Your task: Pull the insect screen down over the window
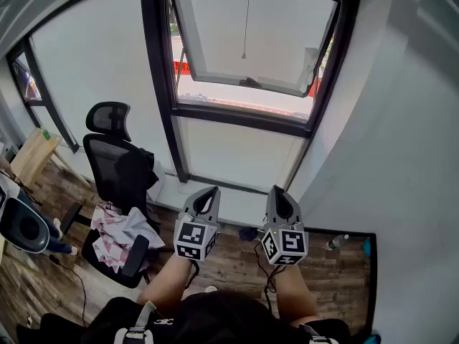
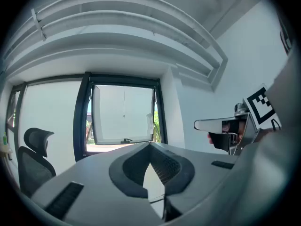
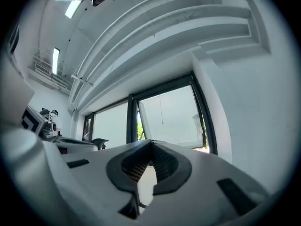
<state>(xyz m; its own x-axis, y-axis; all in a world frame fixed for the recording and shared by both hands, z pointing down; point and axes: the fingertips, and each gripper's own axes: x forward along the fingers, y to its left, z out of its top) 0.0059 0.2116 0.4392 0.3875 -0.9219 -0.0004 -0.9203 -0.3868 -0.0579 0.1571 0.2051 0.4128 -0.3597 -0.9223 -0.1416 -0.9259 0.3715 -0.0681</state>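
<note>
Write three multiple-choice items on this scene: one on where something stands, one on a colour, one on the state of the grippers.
1. In the head view, the office chair stands:
A) to the left of the window
B) to the right of it
C) straight below it

2. The window frame is:
A) white
B) black
C) red

3. The left gripper and the right gripper are:
A) both open
B) both shut and empty
C) left open, right shut

Answers:
1 A: the chair shows at the picture's left and the window in the middle.
2 B: dark bars run round the pale glass.
3 B: each gripper view shows its jaws together with nothing between them.
</note>
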